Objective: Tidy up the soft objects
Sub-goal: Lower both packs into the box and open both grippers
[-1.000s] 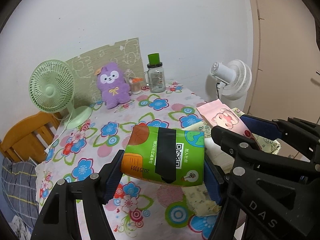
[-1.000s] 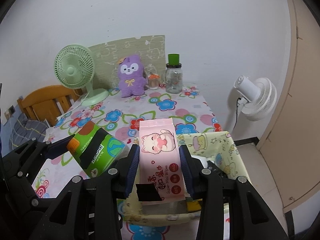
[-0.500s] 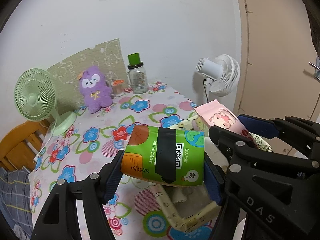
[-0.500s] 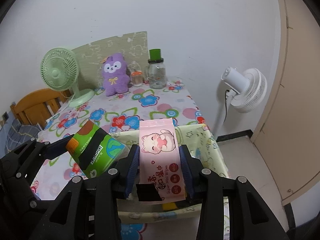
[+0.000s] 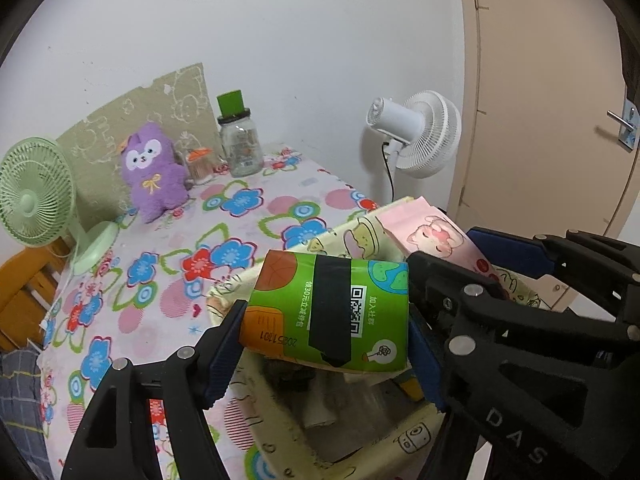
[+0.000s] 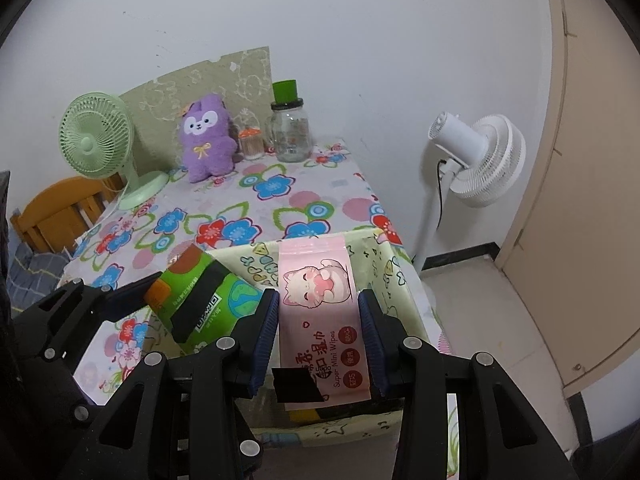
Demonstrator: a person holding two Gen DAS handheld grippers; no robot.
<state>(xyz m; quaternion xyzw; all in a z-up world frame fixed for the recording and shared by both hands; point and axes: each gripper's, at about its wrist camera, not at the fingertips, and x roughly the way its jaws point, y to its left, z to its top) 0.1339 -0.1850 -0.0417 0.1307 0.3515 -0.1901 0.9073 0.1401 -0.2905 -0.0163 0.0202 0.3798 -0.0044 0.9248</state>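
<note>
1. Fabric bin [image 5: 280, 436] [image 6: 384, 256], pale yellow with cartoon print: open-topped, at the near right corner of the floral-clothed surface [image 5: 240, 208] [image 6: 280, 196]. It serves as the landmark for every place given below.
2. Left hand-held gripper [image 5: 324, 340] [image 6: 132, 300]: closed on the green tissue pack [image 5: 328, 312] [image 6: 200, 300], its blue pads pressed against the two short ends. The pack hangs above the bin's left half, clear of the rim, with a black tape band and a QR code facing the left wrist camera.
3. Right hand-held gripper [image 6: 318, 332] [image 5: 520, 264]: closed on the pink wet-wipes pack [image 6: 320, 316] [image 5: 436, 240], pads against its long edges. The pack hangs over the bin's right half, cat print toward the far rim, a black tape patch at its near end.
4. The two packs sit side by side above the bin; whether they touch cannot be told.
5. Bin interior: dim, with pale contents that are too unclear to name.
6. Purple plush toy [image 5: 154, 172] [image 6: 206, 140]: upright at the far edge of the surface, well beyond the bin, against a patterned green board [image 5: 136, 120] [image 6: 208, 84].
7. Glass jar with green lid [image 5: 238, 136] [image 6: 289, 124]: beyond the bin, just right of the plush, with a small orange-topped container [image 5: 199, 164] [image 6: 252, 142] between them.
8. Green desk fan [image 5: 36, 192] [image 6: 98, 140]: far left of the bin, on the surface.
9. White standing fan [image 5: 420, 132] [image 6: 480, 160]: on the floor, beyond and to the right of the bin, near a beige door [image 5: 540, 120] [image 6: 592, 160].
</note>
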